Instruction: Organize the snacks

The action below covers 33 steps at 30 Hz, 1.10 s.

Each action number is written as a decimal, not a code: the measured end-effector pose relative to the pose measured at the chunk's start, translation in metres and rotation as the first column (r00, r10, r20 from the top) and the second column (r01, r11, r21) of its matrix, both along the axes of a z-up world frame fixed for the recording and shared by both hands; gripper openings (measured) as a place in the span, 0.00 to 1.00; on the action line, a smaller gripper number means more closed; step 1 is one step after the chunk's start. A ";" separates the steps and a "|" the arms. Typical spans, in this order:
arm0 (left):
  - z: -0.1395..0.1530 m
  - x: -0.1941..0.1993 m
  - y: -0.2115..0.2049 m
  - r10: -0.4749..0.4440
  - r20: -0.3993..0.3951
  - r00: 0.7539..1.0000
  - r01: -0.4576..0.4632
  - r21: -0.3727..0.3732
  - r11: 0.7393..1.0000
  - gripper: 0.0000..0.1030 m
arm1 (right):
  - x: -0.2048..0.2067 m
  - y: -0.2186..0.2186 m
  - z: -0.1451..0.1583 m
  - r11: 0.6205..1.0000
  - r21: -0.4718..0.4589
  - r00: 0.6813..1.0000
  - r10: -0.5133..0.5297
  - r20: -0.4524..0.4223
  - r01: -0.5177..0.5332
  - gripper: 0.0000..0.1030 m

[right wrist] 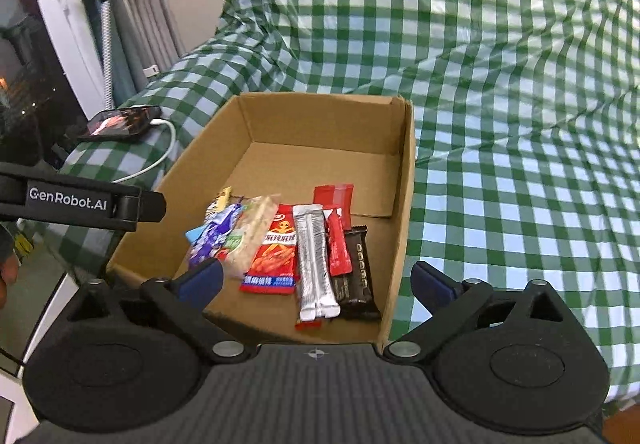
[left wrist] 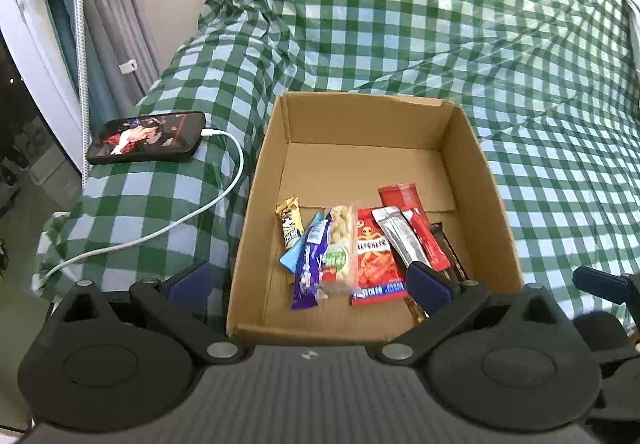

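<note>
- The left claw [left wrist: 310,284] stands wide with nothing between its blue pads, poised above the near edge of the cardboard box [left wrist: 366,116].
- The right claw [right wrist: 316,280] is equally wide and empty, and it straddles the box's near right corner.
- The snacks [left wrist: 360,244] lie just ahead of both claws, side by side on the near half of the box floor, probably lined up so each packet stays visible.
- The far half of the box is bare, which leaves room for more.
- The box sits on a bed under a green checked cover [left wrist: 520,84]; left of the left claw, a phone [left wrist: 146,138] lies charging.
</note>
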<state>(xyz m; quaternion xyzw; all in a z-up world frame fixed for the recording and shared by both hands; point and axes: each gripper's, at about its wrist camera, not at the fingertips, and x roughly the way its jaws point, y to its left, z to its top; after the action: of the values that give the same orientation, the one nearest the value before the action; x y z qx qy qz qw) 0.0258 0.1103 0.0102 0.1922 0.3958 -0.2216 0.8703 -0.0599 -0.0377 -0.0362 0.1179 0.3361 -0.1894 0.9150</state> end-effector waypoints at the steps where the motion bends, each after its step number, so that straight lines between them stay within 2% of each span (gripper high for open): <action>1: 0.003 -0.007 0.003 0.002 0.001 1.000 -0.002 -0.002 1.000 1.00 | -0.005 0.006 0.002 1.000 -0.006 1.000 0.004 0.003 -0.004 0.97; 4: 0.010 -0.023 0.011 0.006 0.027 1.000 -0.005 -0.015 1.000 1.00 | -0.015 0.022 0.007 0.999 -0.033 1.000 0.022 0.006 -0.022 0.98; 8: 0.017 -0.044 0.023 0.055 0.133 0.990 -0.054 -0.013 0.998 1.00 | -0.032 0.037 0.019 0.995 -0.095 0.999 0.030 0.033 -0.026 0.99; 10: 0.020 -0.052 0.026 0.065 0.162 0.985 -0.066 -0.001 0.998 1.00 | -0.040 0.039 0.025 0.994 -0.105 0.998 0.020 0.054 -0.014 0.99; 16: 0.021 -0.071 0.032 0.023 0.108 0.994 -0.027 0.030 0.999 1.00 | -0.061 0.051 0.032 0.991 -0.137 0.996 0.014 0.087 -0.002 0.99; 24: 0.016 -0.094 0.040 0.030 0.112 0.993 -0.032 0.021 0.999 1.00 | -0.087 0.060 0.033 0.987 -0.161 0.995 -0.006 0.103 0.023 0.99; 28: 0.015 -0.098 0.044 0.037 0.089 0.995 -0.038 0.005 0.999 1.00 | -0.096 0.063 0.033 0.985 -0.173 0.994 -0.008 0.106 0.026 0.99; 33: 0.013 -0.104 0.044 0.060 0.130 0.990 -0.066 0.041 0.997 1.00 | -0.101 0.069 0.032 0.981 -0.194 0.994 -0.002 0.113 0.024 0.99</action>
<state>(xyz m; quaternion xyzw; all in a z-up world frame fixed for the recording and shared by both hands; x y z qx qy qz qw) -0.0781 0.1544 0.0227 0.2132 0.3499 -0.1719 0.8959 -0.1611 0.0314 -0.0042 0.0404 0.2634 -0.2205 0.9383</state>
